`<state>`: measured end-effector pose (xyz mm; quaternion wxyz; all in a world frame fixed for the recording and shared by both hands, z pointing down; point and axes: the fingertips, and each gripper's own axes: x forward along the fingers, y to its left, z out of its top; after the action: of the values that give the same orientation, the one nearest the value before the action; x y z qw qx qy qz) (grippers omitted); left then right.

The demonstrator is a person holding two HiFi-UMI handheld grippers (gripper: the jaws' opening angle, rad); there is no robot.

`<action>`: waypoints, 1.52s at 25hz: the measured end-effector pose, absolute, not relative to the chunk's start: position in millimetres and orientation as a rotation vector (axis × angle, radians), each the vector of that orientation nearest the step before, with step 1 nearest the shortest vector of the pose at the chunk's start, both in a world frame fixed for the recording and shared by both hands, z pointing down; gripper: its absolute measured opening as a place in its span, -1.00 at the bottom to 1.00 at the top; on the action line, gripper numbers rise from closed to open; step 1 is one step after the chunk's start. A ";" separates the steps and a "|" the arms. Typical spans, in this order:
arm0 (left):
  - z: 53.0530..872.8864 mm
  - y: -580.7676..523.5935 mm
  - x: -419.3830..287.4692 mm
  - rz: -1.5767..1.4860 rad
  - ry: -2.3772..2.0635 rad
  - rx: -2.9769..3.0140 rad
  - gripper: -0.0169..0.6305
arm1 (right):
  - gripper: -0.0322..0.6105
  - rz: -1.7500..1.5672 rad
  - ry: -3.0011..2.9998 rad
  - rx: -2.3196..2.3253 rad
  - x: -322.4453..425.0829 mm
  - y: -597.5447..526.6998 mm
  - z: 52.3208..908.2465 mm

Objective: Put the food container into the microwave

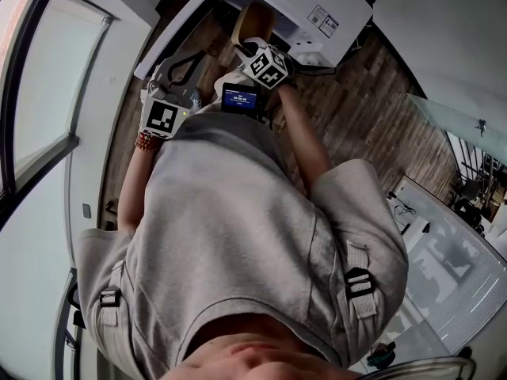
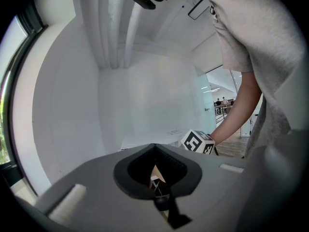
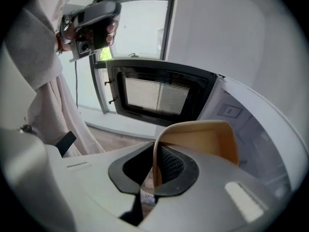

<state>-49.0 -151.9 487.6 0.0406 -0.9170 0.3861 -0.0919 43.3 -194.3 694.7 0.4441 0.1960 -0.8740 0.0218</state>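
Fingers of the right gripper (image 3: 152,177) are pinching one thin side wall of the tan food container (image 3: 205,139), one pad sitting inside the wall and the other outside. The container is therefore hanging out past the fingertips with its open mouth in plain sight, rather than being cupped from below. A grip on the wall like this is probably leaving the base free to be set down flat. Beyond the fingertips and to their left, the microwave door (image 3: 157,94) is standing swung open. To their right the pale microwave cavity (image 3: 275,149) is opening up close by, so the container is sitting just outside the cavity, not yet inside it. Farther off, the left gripper (image 2: 157,190) is hovering well apart from the container, its fingers seemingly pressed together on nothing, probably so that it is staying out of the loading path. Tilting is looking like the main risk while one thin wall is bearing the whole container.
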 end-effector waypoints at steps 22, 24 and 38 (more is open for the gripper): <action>485.8 -186.4 -50.7 -0.266 1.264 -2.768 -0.95 | -0.81 0.051 -2.068 0.554 66.1 -255.3 712.8; 485.7 -191.1 -50.4 -0.266 1.273 -2.763 -0.95 | -0.81 0.042 -2.056 0.564 68.6 -262.3 714.6; 486.1 -229.2 -37.4 -0.269 1.275 -2.745 -0.95 | -0.81 -0.093 -1.952 0.638 87.1 -298.5 735.0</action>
<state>-37.4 -229.2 486.1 0.0513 -0.9021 0.4191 -0.0884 87.1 -298.5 735.0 0.5168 0.2659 -0.8129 -0.0386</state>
